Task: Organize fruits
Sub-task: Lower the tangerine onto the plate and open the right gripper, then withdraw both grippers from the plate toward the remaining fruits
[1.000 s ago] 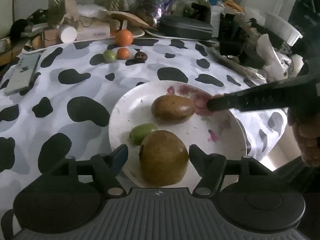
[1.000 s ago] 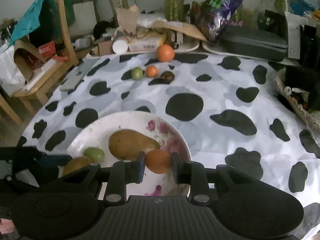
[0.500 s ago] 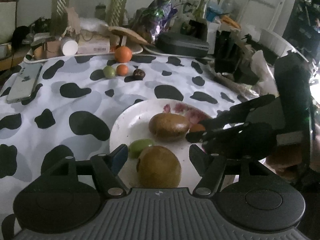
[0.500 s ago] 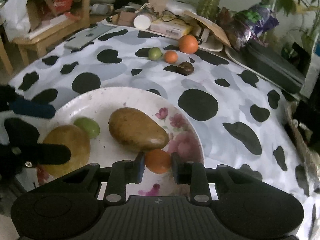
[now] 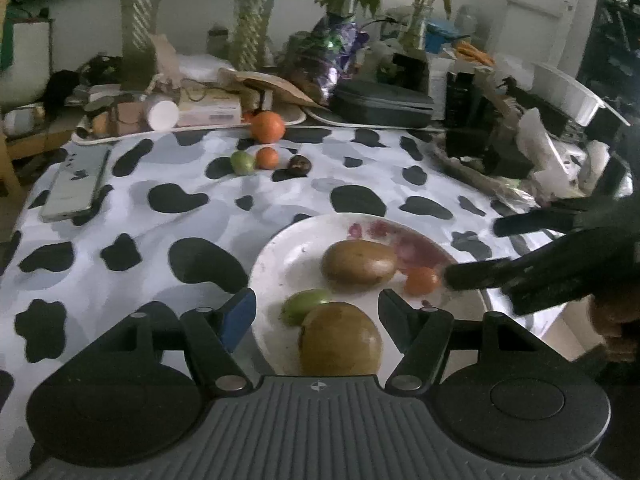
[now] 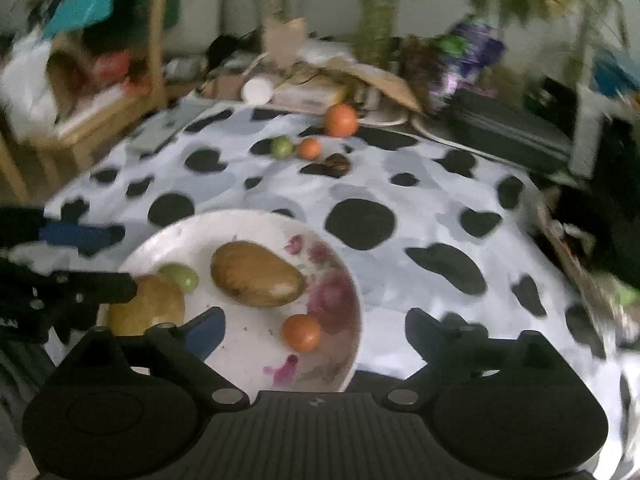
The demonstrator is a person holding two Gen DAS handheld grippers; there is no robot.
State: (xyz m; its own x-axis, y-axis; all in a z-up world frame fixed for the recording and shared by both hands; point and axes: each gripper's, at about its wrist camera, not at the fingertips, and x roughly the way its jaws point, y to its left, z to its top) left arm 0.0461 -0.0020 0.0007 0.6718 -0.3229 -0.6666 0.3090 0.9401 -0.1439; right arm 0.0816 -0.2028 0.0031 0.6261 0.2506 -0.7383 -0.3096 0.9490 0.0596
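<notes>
**Fruit on a floral plate, both tools over its near rim**

The white plate (image 6: 344, 276) with a pink flower print rests on the tabletop (image 6: 400, 200), which is covered by a black-spotted cloth. On the plate lie an oblong brown fruit (image 6: 256, 274), a round brown fruit (image 5: 340, 340), a small green fruit (image 6: 180, 276) and a small orange fruit (image 6: 302, 332). The right tool (image 6: 316, 334) is opening; its fingers stand wide to either side of the small orange fruit without touching it, and the fruit sits free on the plate. The left tool (image 5: 316, 312) is about half open, its fingers flanking the round brown fruit with a visible gap on each side. Near the far edge of the tabletop, well apart from the plate, lie a large orange (image 5: 267, 127), a second green fruit (image 5: 242, 162), a second small orange fruit (image 5: 267, 158) and a dark fruit (image 5: 299, 165). A phone (image 5: 76, 187) lies on the cloth at the left in the left wrist view.
</notes>
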